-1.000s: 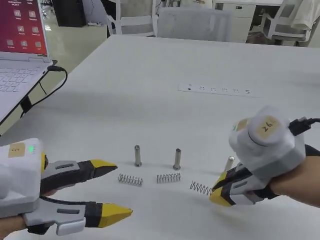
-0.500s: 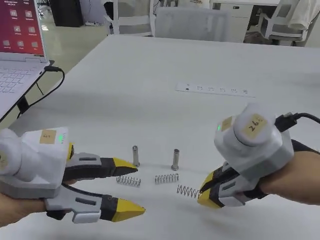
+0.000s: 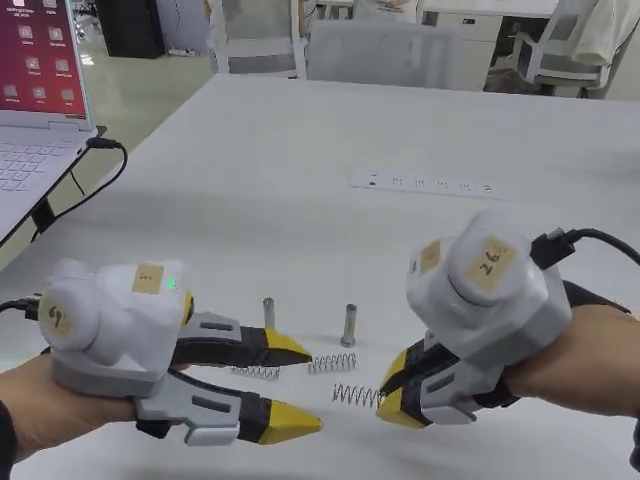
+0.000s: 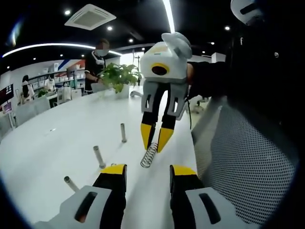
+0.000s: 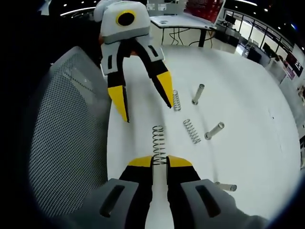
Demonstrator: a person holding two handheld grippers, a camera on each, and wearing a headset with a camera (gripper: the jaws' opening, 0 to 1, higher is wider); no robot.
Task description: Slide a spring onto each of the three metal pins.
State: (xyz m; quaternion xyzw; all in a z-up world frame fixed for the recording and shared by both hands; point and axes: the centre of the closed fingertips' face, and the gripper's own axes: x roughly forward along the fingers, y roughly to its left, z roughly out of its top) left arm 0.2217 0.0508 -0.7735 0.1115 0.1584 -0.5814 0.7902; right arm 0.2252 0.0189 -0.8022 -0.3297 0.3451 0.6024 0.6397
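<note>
My right gripper (image 3: 392, 398) is shut on one end of a spring (image 3: 356, 394), which sticks out to the left just above the white table (image 3: 300, 200). Its own view shows that spring (image 5: 158, 142) pinched between the yellow tips. My left gripper (image 3: 303, 386) stands open, facing the spring's free end, a short gap away. Two upright metal pins (image 3: 269, 312) (image 3: 349, 325) stand behind two loose springs (image 3: 332, 362) (image 3: 256, 372). The left gripper view shows all three pins (image 4: 123, 132) (image 4: 98, 156) (image 4: 71, 183) and the held spring (image 4: 148, 156).
An open laptop (image 3: 40, 90) sits at the table's left edge with a black cable (image 3: 95, 180) trailing from it. A white power strip (image 3: 430, 185) lies farther back. Chairs stand beyond the far edge.
Both grippers have drawn together. The right one carried its spring leftward off the table, and the open left one moved right toward it.
</note>
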